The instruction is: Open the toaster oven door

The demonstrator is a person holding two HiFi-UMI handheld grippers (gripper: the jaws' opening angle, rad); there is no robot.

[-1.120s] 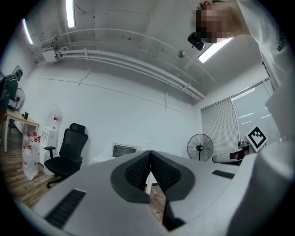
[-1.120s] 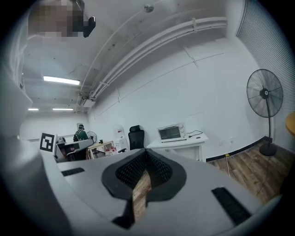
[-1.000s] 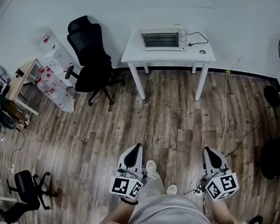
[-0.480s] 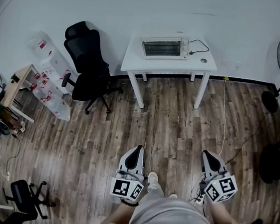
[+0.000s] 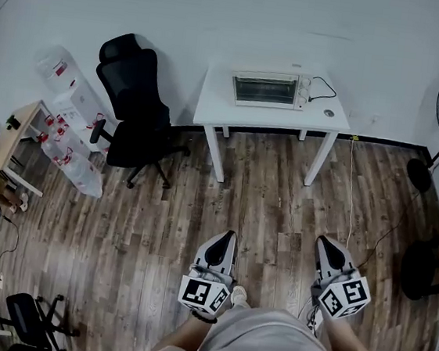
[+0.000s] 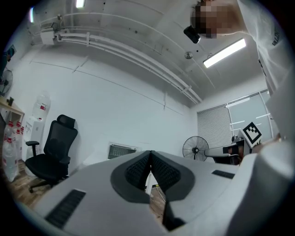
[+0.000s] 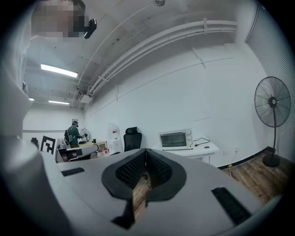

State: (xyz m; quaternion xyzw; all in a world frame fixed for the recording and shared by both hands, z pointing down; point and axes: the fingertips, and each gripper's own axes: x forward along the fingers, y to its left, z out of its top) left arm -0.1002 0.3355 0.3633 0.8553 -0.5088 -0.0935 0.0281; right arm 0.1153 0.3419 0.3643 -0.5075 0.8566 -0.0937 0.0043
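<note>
Toaster oven (image 5: 268,90), boxy and glass-fronted, sits on white rectangular table (image 5: 214,109).

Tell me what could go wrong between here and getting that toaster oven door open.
1. A thin cable trails across the floor right of the white table, close to the walking line; a foot could catch it.
2. The left gripper and right gripper both have their fingers together; unless one opens first, it may only bump the toaster oven.
3. The toaster oven seems to stand free on the tabletop; a hard pull might drag it forward.
</note>
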